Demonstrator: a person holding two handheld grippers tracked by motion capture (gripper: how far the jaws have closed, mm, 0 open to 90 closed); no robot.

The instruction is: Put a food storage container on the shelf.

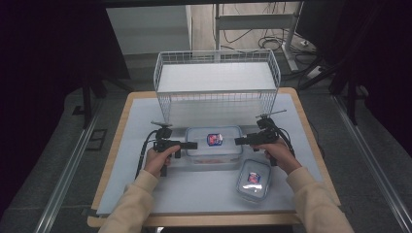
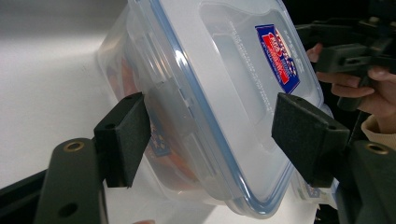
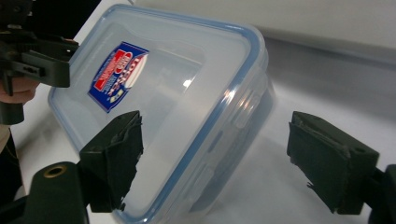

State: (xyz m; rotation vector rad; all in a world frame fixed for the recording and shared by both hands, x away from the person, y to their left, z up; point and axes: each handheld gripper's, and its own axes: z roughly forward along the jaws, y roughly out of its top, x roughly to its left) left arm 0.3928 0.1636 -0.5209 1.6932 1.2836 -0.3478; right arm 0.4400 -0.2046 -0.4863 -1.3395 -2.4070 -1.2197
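A large clear lidded box with a blue seal and a red-and-blue label lies mid-table. My left gripper is at its left end and my right gripper at its right end, both level and pointing inward. In the left gripper view the box has its side latch and lid edge between the wide jaws of the left gripper, with one pad by the latch and the other above the lid. In the right gripper view the right gripper straddles the box's rim, one pad over the lid and one beside the wall, neither pressing.
A smaller lidded box of the same kind lies at the front right, near my right forearm. A white wire basket stands behind the large box. The white mat covers the wooden table.
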